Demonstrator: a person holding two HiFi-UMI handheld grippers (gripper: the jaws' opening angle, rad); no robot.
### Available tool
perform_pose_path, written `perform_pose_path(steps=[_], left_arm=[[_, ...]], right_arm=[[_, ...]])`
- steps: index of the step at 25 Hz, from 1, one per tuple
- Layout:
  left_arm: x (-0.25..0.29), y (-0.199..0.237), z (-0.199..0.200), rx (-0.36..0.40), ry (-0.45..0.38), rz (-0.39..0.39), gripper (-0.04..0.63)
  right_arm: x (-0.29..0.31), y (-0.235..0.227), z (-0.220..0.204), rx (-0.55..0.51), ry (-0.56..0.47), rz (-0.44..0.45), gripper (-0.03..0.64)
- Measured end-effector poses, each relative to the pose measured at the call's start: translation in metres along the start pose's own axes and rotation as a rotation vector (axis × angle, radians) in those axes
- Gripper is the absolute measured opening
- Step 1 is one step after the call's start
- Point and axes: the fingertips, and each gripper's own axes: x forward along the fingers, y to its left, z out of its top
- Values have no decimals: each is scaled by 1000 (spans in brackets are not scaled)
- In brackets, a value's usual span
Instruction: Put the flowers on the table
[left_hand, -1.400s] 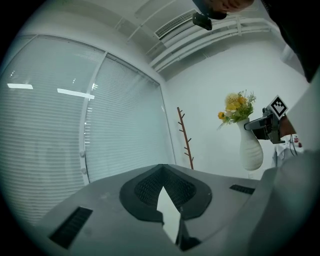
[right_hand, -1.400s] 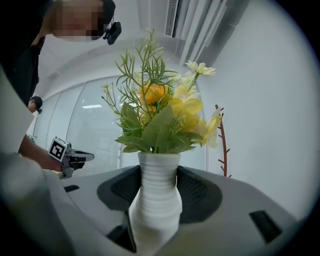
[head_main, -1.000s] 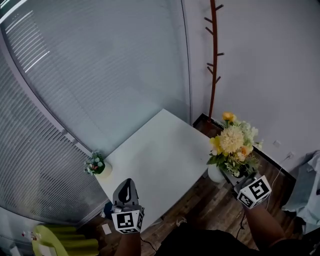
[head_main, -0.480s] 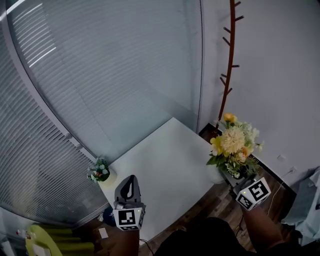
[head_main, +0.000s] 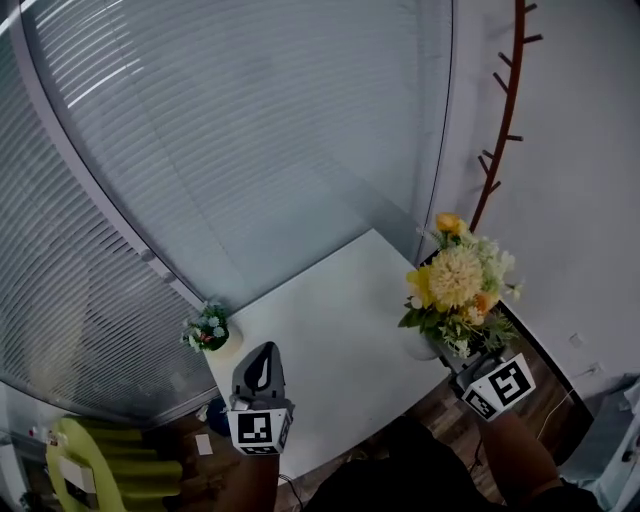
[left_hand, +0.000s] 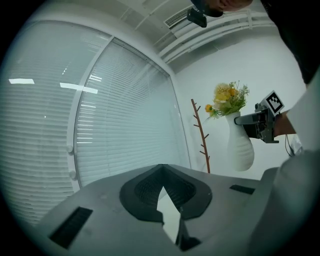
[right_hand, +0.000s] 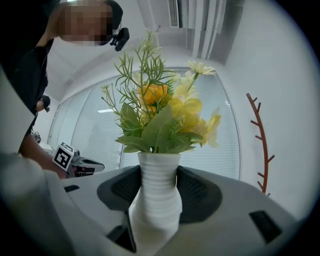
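Note:
A white ribbed vase (right_hand: 156, 200) with yellow flowers and green leaves (head_main: 452, 285) is held in the air by its neck, with my right gripper (right_hand: 157, 176) shut on it. In the head view the vase (head_main: 424, 348) hangs at the right edge of the white table (head_main: 330, 340), and the right gripper (head_main: 465, 362) sits just behind it. My left gripper (head_main: 262, 354) hovers over the table's near corner, shut with nothing between its pads (left_hand: 150, 187). The left gripper view also shows the vase (left_hand: 241, 146) off to the right.
A small pot of pale flowers (head_main: 208, 329) stands on the table's left corner. Window blinds (head_main: 250, 150) curve behind the table. A brown branch-like coat stand (head_main: 503, 120) rises by the white wall at right. A yellow-green chair (head_main: 100, 470) is at lower left. Dark wood floor (head_main: 445, 400) lies below the table's right edge.
The right gripper has carried the vase from over the floor to the table's right edge. The head view has swung, so the table sits further right. The left gripper has barely moved.

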Motion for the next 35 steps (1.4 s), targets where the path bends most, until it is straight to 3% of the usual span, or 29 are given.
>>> perform_pose_path(steps=[10, 17, 21, 35], left_arm=[[25, 25, -12, -60, 46, 218, -5], [26, 36, -24, -60, 90, 332, -5], [22, 43, -18, -114, 84, 409, -5], [2, 46, -53, -110, 168, 547, -5]], right_arm=[[76, -31, -33, 5, 19, 219, 240], [130, -29, -52, 23, 34, 374, 239], [150, -20, -52, 47, 1, 462, 239], [190, 21, -112, 44, 67, 635, 239]])
